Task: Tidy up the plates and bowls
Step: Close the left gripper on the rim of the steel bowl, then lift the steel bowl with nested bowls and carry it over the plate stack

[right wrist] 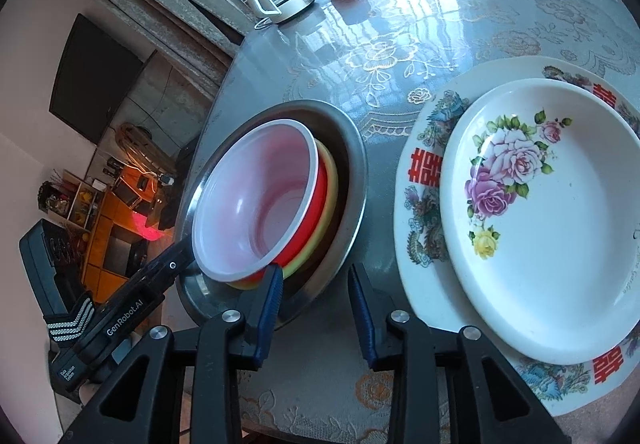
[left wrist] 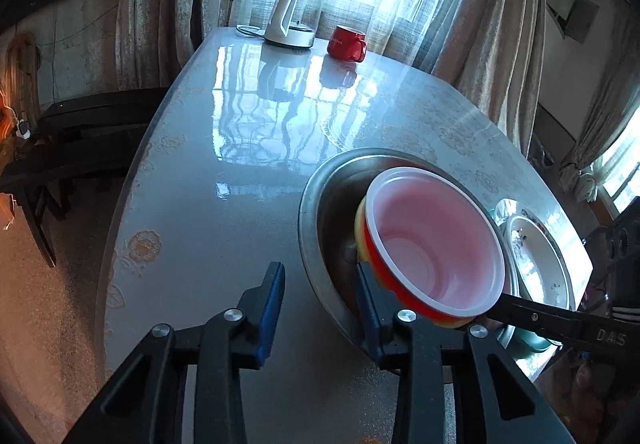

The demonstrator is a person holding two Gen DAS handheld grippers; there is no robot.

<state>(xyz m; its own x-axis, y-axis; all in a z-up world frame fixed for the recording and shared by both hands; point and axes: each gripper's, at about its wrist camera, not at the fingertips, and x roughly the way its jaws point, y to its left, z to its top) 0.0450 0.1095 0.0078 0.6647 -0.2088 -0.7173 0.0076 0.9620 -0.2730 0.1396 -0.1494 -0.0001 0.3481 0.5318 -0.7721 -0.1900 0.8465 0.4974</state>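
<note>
Bowls sit nested at the near side of the worktop (right wrist: 400, 28): a red bowl (right wrist: 260, 200) with a pale inside rests tilted in a yellow bowl (right wrist: 330, 180), and both lie inside a wide steel basin (right wrist: 352, 148). Just beside the basin, 2 plates are stacked, a white plate (right wrist: 560, 212) with painted roses on top of a larger plate (right wrist: 420, 172) with red characters around its rim. The left claw (left wrist: 320, 308) hangs released over the basin's near edge, 1 finger inside the basin against the red bowl's outer wall, the other outside above bare worktop. The right claw (right wrist: 316, 316) is also released, gripping nothing, 1 finger by the red bowl's rim, the other over the gap between basin and plates. Well apart, at the far edge by the curtains (left wrist: 480, 4), stand a glass kettle (left wrist: 292, 20) and a red mug (left wrist: 347, 43).
</note>
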